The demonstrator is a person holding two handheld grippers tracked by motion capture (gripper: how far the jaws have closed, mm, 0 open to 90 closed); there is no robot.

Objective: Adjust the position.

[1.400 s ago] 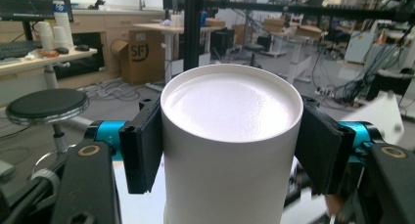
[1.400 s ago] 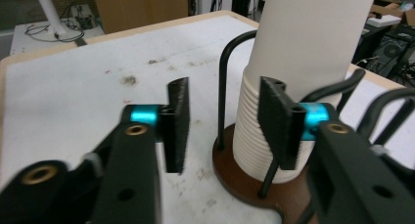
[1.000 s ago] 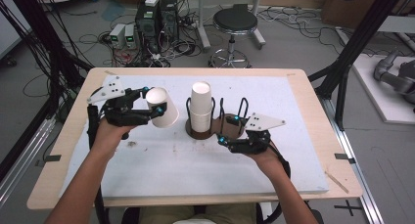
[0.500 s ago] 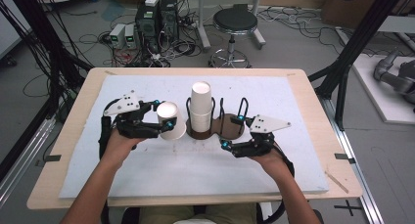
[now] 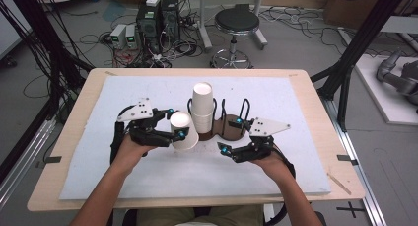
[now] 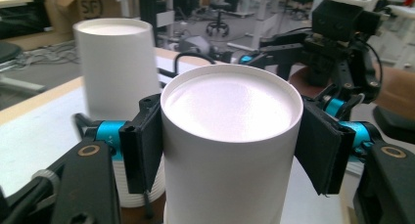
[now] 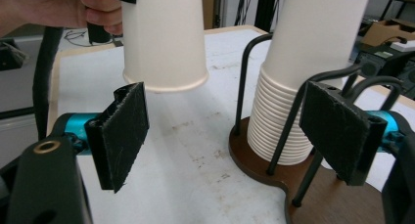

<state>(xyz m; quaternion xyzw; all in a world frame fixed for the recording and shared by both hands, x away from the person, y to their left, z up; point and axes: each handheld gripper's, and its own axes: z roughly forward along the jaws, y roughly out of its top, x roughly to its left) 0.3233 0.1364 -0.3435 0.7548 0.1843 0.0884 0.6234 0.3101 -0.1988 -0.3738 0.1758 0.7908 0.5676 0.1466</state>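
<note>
Your left gripper [image 5: 178,125] is clamped on a single white paper cup [image 5: 183,131], one black pad on each side of its wall, as the left gripper view shows plainly [image 6: 230,136]. You hold the cup upside down, closed bottom upward, in the air just beside the stack of cups [image 5: 202,106] and clear of the white mat [image 5: 296,97]; the right gripper view shows its rolled rim [image 7: 164,84] hanging above the mat with nothing under it.

Your right gripper [image 5: 230,135] is spread wide and grips nothing. Seen along its own pads [image 7: 122,133], it sits low at the near edge of the brown cup holder [image 5: 231,130], the stack and its wire posts just in front of it. It looks placed to steady the holder, though I cannot tell whether it touches it.

As for progress, I judge that one cup is already off the stack and the rest remains: turning it or setting it down, either on the mat or in the holder's second bay.

The holder has two wire-ringed bays on one wooden base. The bay nearer your left hand carries the stack of many nested cups, all inverted. The other bay [image 5: 239,116] appears to stand empty. The held cup's inside faces down and cannot be seen.
</note>
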